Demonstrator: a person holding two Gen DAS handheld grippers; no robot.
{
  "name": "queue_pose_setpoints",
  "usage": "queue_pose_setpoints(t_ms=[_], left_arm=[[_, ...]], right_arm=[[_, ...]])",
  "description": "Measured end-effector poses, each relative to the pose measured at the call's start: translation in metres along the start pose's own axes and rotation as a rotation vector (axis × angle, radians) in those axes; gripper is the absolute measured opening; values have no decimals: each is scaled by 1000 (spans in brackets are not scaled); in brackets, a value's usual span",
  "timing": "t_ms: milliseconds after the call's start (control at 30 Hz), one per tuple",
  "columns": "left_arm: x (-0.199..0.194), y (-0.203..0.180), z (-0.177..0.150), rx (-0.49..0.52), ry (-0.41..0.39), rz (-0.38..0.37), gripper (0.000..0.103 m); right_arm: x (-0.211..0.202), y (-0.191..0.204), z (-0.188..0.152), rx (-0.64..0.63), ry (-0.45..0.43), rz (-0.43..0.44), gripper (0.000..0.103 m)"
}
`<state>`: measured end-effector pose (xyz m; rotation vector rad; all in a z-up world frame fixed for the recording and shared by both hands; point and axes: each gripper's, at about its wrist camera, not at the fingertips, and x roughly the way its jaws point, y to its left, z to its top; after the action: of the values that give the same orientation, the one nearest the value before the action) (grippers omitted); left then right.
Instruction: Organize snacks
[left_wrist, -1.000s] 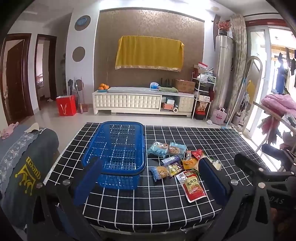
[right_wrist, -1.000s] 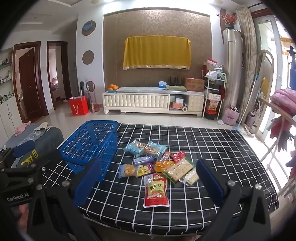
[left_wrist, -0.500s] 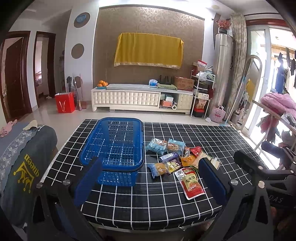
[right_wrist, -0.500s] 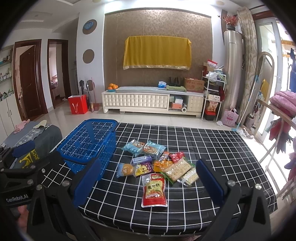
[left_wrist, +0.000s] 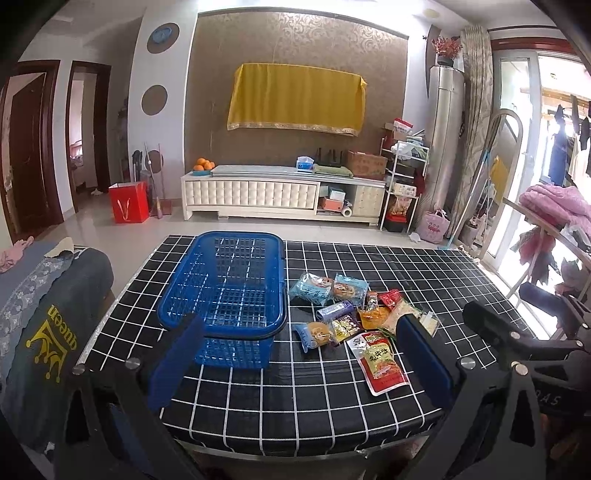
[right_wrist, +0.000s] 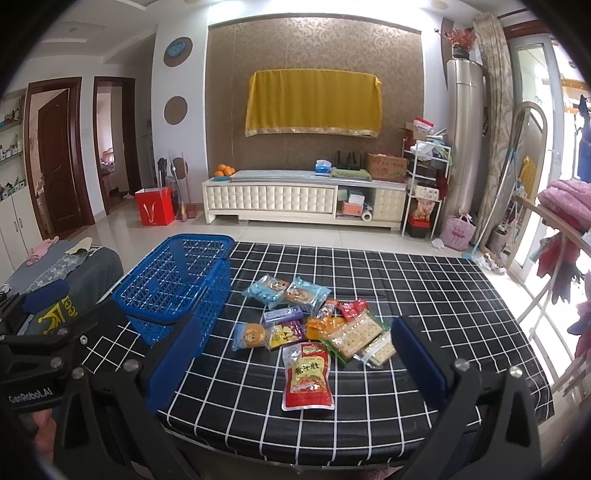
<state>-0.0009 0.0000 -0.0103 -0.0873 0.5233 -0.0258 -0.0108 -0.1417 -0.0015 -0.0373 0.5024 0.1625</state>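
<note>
Left gripper (left_wrist: 301, 356): I see my fingers spread wide with nothing between them, held above the near table edge.
Right gripper (right_wrist: 293, 363): fingers wide apart too, gripping nothing.
Basket (left_wrist: 225, 286): blue, empty, upright on the table (left_wrist: 424, 273), at 11 o'clock from my left gripper.
Snacks (right_wrist: 306, 325): a loose pile just beside the basket, at its 3 o'clock.
Red packet (right_wrist: 307, 376): nearest me, at 12 o'clock from my right gripper.
Crackers (right_wrist: 356, 332): at 1 o'clock, touching the red packet's far corner.

yellow cloth (left_wrist: 297, 98) on wall | oranges (left_wrist: 203, 164) on white cabinet (left_wrist: 280, 192) | red bag (left_wrist: 128, 202) on floor
</note>
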Motion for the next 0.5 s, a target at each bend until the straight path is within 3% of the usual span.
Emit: queue_pose_setpoints(t_ms=[500], left_arm=[[-1, 0, -1, -2, 12, 8, 103]], right_arm=[[2, 0, -4, 3, 15, 4, 103]])
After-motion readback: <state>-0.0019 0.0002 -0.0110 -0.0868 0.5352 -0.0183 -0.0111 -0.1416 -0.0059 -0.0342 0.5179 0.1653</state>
